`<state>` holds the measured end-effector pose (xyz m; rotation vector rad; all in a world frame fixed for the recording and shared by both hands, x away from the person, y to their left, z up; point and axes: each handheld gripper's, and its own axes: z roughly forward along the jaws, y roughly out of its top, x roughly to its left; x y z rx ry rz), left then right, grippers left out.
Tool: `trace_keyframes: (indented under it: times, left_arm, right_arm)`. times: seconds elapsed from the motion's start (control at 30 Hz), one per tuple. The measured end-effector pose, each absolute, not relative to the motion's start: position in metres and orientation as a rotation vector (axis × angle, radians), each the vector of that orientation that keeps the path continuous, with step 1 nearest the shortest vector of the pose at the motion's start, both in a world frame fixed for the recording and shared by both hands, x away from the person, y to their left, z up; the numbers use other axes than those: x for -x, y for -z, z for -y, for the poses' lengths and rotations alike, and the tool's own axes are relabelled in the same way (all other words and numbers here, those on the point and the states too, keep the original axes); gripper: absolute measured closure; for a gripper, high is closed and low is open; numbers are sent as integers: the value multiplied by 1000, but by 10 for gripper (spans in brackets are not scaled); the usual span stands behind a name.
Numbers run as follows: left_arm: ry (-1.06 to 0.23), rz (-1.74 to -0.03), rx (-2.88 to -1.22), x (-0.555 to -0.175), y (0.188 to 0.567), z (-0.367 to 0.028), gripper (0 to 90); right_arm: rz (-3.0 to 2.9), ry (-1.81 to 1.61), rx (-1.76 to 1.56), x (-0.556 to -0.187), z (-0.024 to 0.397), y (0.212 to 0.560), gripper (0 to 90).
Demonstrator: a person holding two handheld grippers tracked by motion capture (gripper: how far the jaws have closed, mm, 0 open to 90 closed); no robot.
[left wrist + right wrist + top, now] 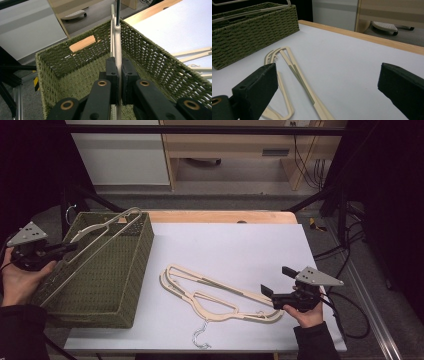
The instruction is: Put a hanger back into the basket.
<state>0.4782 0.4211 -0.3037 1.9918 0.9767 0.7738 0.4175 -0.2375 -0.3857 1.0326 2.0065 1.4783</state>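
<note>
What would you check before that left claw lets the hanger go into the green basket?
1. Left claw shut on the cream wooden hanger: ok.
2. Hanger over the green woven basket: ok, one end juts past the far rim.
3. Hanger lying flat inside: not ok, it slants.
4. Anything else in the basket: cannot tell, its floor is partly hidden.
5. Right claw open beside the cream hangers left on the white table: ok.

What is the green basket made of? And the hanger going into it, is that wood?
The green basket looks woven from cord or paper rope, matte; its walls show rows of plaited strands. The hanger held by the left tool seems to be pale, smooth wood or plastic, with a grey strip; I can't tell which.
</note>
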Motion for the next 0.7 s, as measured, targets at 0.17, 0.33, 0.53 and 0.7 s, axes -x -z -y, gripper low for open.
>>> trace_keyframes:
  times: [0.17, 0.33, 0.53, 0.7]
  left_arm:
    - [-786, -989, -2036, -482, 318, -420, 862]
    - [-793, -987, -2077, -485, 335, -413, 862]
    - [-819, -999, -2101, -487, 355, -413, 862]
    - [-832, -983, -2125, -485, 368, -414, 862]
  right_arm:
    - [-2013, -1474, -1028, -418, 238, 386, 33]
    - [-2011, -1475, -1028, -417, 237, 386, 34]
    - [-2010, -1475, -1027, -417, 237, 386, 34]
    - [-2013, -1474, -1023, -417, 237, 386, 34]
